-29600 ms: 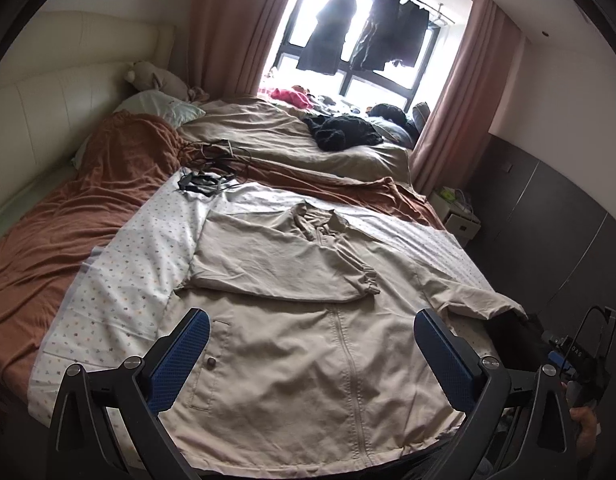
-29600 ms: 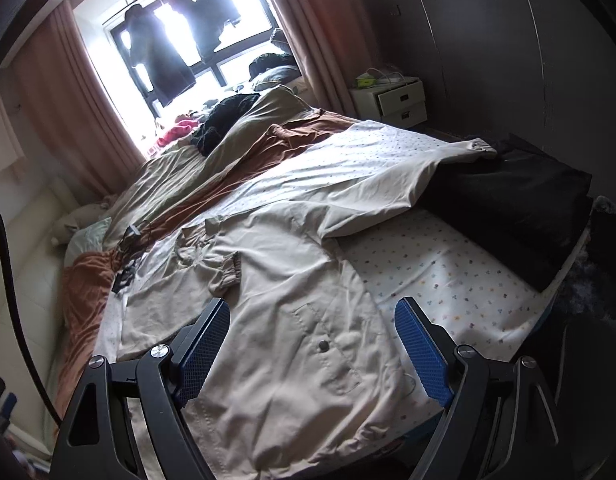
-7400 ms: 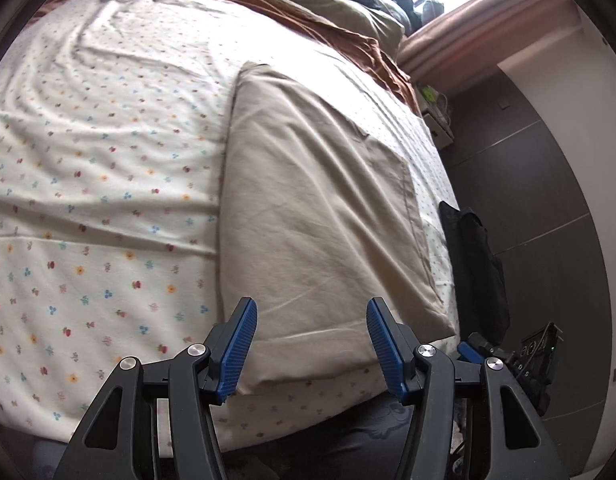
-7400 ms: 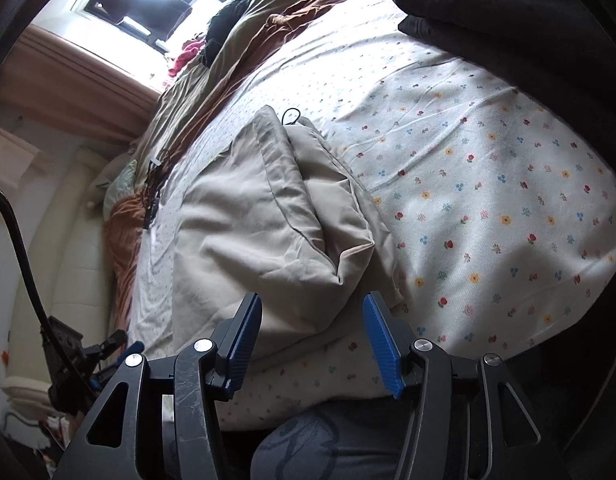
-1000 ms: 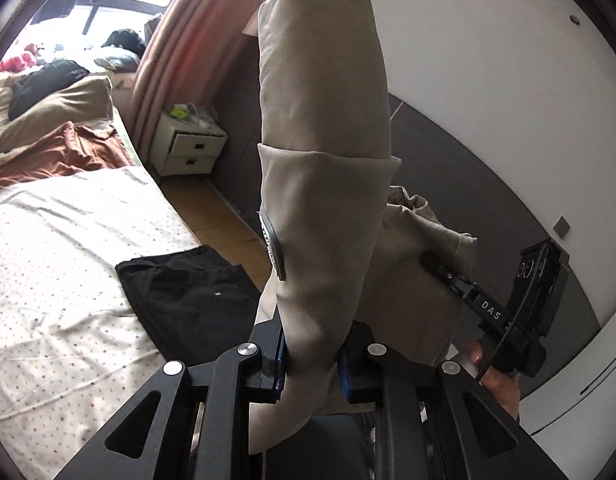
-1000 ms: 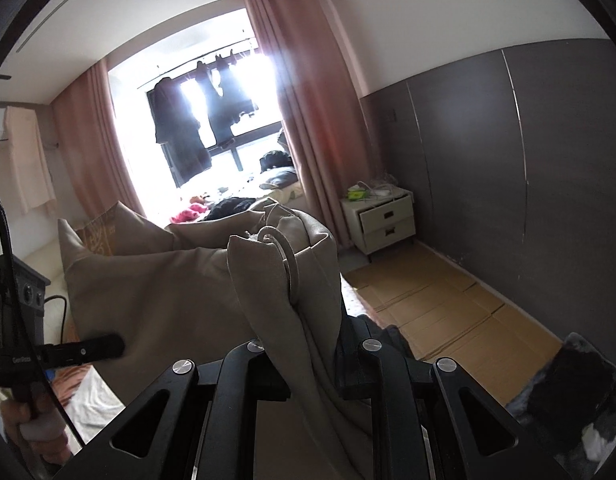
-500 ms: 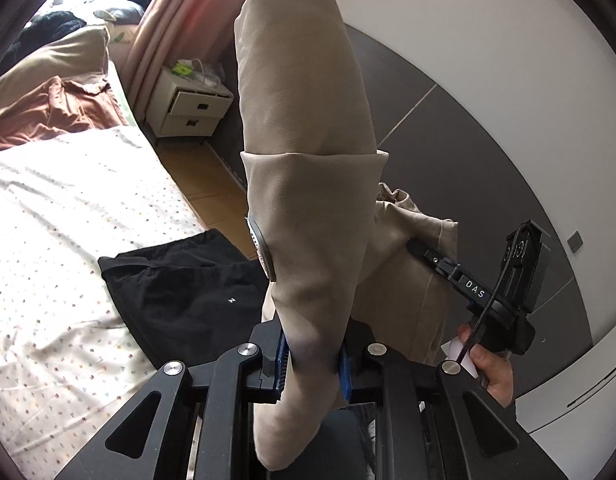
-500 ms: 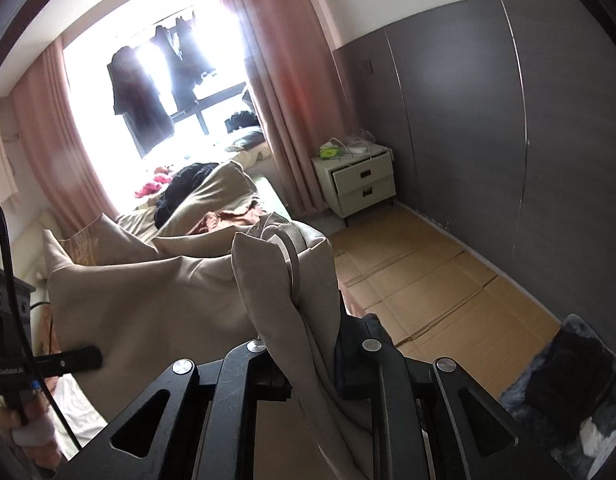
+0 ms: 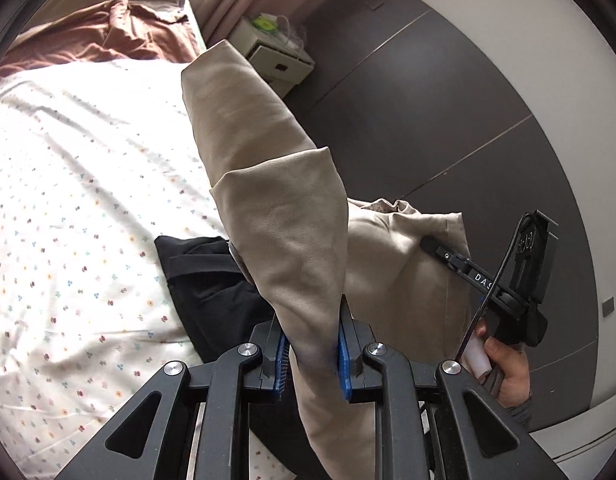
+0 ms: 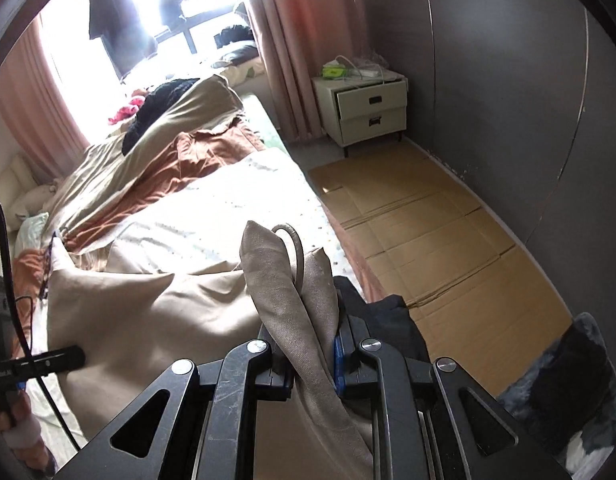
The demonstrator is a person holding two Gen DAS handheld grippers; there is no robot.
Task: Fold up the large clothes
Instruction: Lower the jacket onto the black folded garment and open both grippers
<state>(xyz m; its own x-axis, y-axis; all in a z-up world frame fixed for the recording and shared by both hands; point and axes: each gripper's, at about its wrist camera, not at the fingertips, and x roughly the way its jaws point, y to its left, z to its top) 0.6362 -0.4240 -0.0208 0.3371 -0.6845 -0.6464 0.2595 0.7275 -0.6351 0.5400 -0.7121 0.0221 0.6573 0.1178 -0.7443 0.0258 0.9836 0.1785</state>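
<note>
- Bedroom walls are dark grey, and a bed (image 9: 68,208) with a dotted white sheet fills the left wrist view.
- Left claw (image 9: 311,356) is clamped tight on a folded edge of the tan jacket (image 9: 268,184), which is lifted up off the bed.
- Holding it by two spots likely keeps the folds from falling open while it is carried.
- Below it, a black garment (image 9: 204,280) lies at the bed's edge, maybe an already folded piece.
- Off to the side, the right claw (image 9: 427,245) pinches the jacket's other end.
- Pink curtains (image 10: 296,40), a bright window and a white nightstand (image 10: 367,108) show in the right wrist view.
- Flat cardboard (image 10: 427,240) covers the floor beside the bed.
- Up close, the right claw is shut on the jacket's bunched edge with a hanging loop (image 10: 294,252).
- At the far left, the left claw bites the cloth too.
</note>
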